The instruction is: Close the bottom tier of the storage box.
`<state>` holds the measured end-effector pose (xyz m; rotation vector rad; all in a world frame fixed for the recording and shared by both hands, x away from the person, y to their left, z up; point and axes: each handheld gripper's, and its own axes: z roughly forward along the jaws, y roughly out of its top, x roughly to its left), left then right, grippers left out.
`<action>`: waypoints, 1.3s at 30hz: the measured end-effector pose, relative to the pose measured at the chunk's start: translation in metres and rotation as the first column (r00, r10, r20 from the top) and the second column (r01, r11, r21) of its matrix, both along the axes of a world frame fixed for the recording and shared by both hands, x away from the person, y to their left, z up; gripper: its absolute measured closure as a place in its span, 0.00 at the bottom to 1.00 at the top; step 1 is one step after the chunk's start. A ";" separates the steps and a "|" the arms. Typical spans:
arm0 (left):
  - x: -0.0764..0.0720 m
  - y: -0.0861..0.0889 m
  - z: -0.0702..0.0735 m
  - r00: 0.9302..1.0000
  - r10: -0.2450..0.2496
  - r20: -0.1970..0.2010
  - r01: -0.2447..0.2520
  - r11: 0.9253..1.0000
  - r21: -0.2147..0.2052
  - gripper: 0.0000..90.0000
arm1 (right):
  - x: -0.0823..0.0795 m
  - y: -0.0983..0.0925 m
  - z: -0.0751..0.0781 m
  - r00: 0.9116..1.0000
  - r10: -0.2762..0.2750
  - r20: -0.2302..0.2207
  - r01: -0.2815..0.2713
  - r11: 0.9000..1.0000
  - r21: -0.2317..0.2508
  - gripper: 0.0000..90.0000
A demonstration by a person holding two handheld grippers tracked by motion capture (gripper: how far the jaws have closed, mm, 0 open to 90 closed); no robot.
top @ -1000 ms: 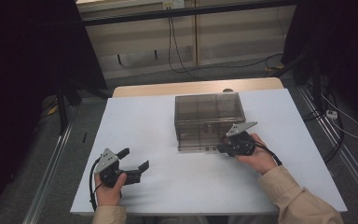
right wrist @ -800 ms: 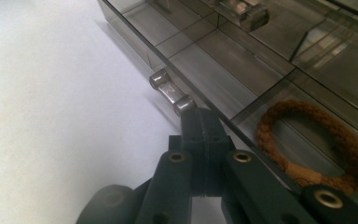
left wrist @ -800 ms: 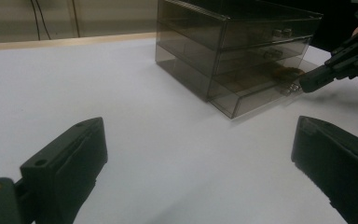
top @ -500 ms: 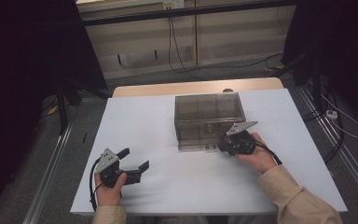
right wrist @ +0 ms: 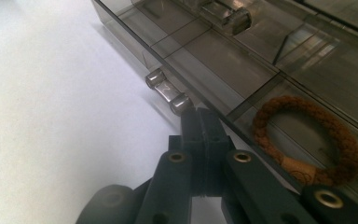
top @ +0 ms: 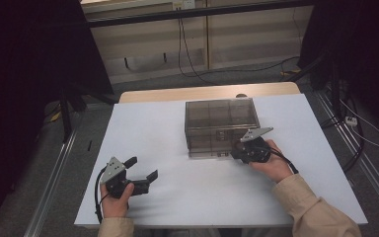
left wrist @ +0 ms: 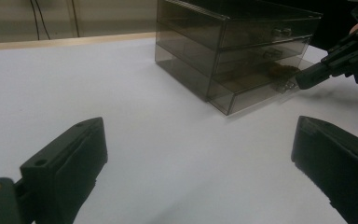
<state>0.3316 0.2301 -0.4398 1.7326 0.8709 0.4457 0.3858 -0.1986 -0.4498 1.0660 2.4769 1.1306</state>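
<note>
Right gripper view: right gripper [right wrist: 200,116] sits pressed together against the bottom drawer [right wrist: 242,79] front beside its clear handle [right wrist: 168,91], hair tie [right wrist: 307,140] inside; nothing has shifted lately (left gripper [top: 140,170] idles spread), so the push seems finished

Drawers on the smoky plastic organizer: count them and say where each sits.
3, stacked: top drawer, middle drawer, and bottom drawer, which juts forward with the right gripper at its knob. More could be hidden behind the tinted walls.
</note>
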 end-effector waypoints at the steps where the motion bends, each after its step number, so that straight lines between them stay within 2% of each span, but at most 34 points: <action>1: 0.000 0.000 0.000 1.000 -0.001 0.000 0.001 1.000 0.000 0.04 | 0.000 0.000 0.000 1.000 -0.002 -0.004 0.002 1.000 0.001 1.00; 39: 0.000 0.000 0.000 1.000 -0.002 0.002 0.002 1.000 0.000 0.04 | 0.005 0.000 0.001 1.000 -0.021 0.011 0.021 1.000 0.010 1.00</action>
